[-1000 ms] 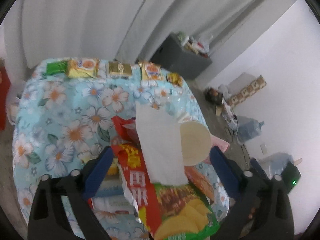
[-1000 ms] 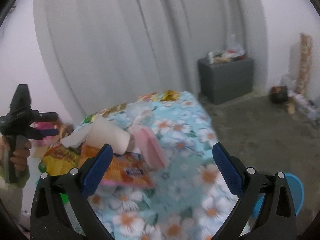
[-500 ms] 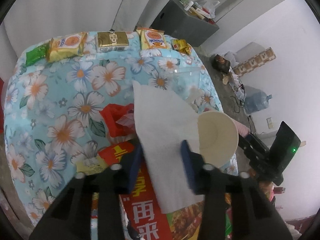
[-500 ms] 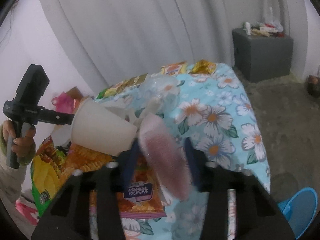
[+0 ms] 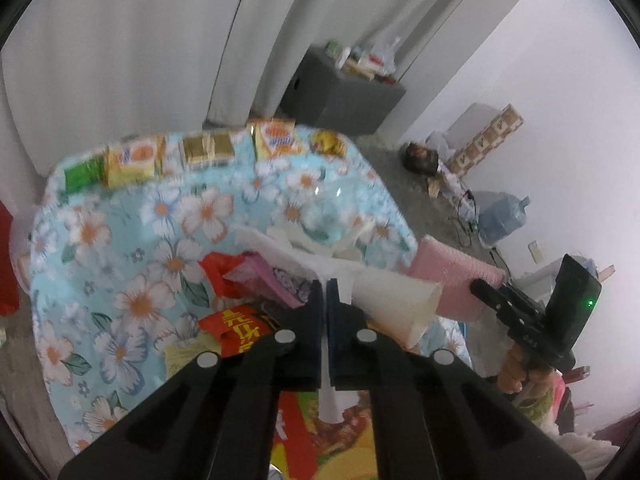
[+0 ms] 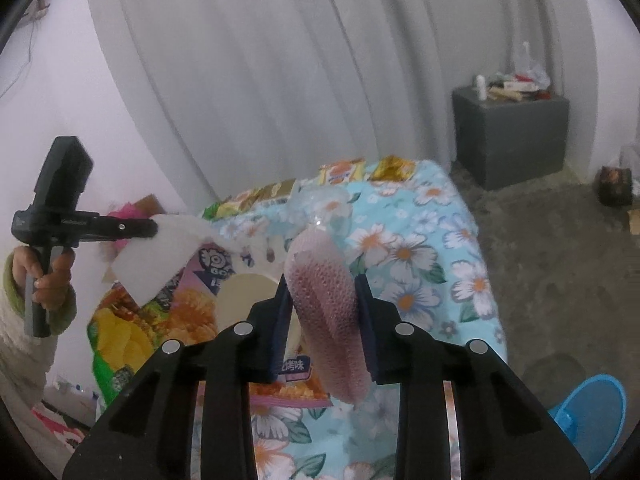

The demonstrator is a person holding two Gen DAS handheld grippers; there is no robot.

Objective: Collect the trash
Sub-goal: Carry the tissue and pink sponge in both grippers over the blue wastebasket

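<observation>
The left claw (image 5: 325,286) is clenched on a white paper napkin (image 5: 308,258), its jaws having just closed until they nearly meet, with the thin sheet pinched between them; in the right wrist view the napkin hangs lifted from the claw's tip above the litter. The right claw (image 6: 322,300) grasps a pink foam net sleeve (image 6: 326,300), its jaws having just drawn in so that both pads press against the sleeve's sides; the sleeve stands tilted, one end reaching up past the fingertips and the other hanging below them. Both pieces of trash are held over the near end of the counter (image 5: 120,240), which is covered by a light blue cloth printed with white flowers. Under the claws lies a heap of snack wrappers (image 6: 168,312) in red, orange, green and purple, and a white paper cup (image 6: 244,296) lies on its side among them, just beside the right claw. A crumpled clear plastic cup (image 5: 332,204) rests further back, and a row of small snack packets (image 5: 208,150) lines the counter's far edge. A blue bin (image 6: 592,420) stands on the floor at the right.
</observation>
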